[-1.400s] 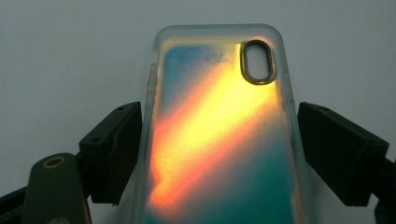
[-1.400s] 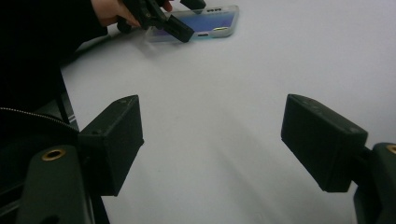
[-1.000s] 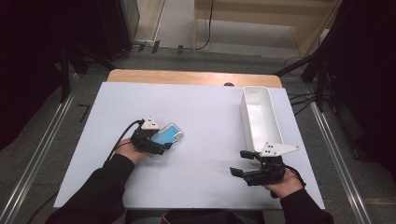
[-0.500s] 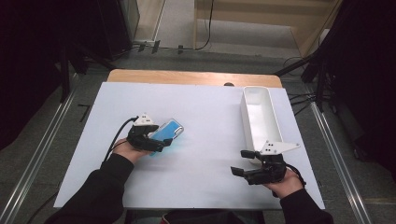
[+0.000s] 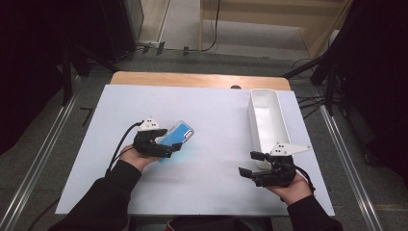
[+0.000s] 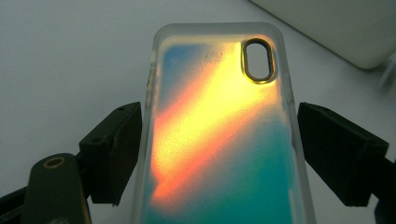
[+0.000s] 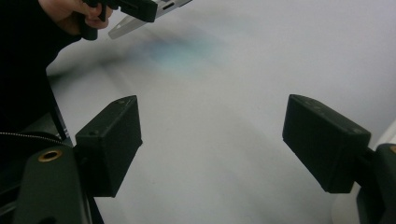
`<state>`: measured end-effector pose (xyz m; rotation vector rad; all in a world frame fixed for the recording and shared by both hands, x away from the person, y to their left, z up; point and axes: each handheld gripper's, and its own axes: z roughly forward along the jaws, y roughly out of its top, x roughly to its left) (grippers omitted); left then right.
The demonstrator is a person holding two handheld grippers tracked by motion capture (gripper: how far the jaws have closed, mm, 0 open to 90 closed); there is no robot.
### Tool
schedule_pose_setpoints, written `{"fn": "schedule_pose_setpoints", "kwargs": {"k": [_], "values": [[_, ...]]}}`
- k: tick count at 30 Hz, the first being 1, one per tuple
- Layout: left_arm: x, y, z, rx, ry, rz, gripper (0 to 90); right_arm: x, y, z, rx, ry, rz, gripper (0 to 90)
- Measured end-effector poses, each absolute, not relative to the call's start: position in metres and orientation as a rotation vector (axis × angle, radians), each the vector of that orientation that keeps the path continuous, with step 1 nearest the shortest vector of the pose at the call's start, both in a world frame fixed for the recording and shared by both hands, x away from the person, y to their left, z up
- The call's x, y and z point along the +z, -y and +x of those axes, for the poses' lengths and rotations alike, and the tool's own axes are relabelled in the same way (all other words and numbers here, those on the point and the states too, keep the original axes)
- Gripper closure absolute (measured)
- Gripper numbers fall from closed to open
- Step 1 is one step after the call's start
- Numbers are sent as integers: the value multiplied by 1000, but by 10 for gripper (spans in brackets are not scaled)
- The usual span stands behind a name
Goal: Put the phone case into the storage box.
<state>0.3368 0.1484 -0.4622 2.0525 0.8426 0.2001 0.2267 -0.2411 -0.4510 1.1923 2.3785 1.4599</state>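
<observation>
A clear phone case (image 5: 179, 134) with a blue, orange and yellow sheen sits between the jaws of my left gripper (image 5: 168, 144), held a little above the white table (image 5: 216, 110); a faint blue tint lies on the table below it. In the left gripper view the case (image 6: 224, 121) runs away from the camera with its oval camera hole at the far end. Both pads press its long edges, so the left gripper (image 6: 219, 154) is shut on it. My right gripper (image 5: 248, 163) rests low at the front right, open, with bare table between its jaws (image 7: 210, 144).
A long white bin (image 5: 253, 120) stands on the right side of the table, just beyond the right gripper; its corner (image 6: 336, 28) shows in the left gripper view. A strip of wooden tabletop (image 5: 192, 79) lies at the far edge. Dark floor and metal rails flank the table.
My left gripper has risen slightly with the phone case in it. The right gripper has kept still.
</observation>
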Motion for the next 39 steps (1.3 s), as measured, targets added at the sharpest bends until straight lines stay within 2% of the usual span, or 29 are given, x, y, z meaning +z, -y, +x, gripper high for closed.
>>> {"fn": "schedule_pose_setpoints", "kwargs": {"k": [16,33,39], "values": [[-459,-141,330,170,-939,1923,166,-442,233,230,1476,-2340,1284,199],[-461,-130,316,260,-996,1788,166,-430,218,237,1430,-2322,1315,199],[-463,-128,314,250,-1006,1767,166,-425,213,242,1410,-2327,1315,199]]}}
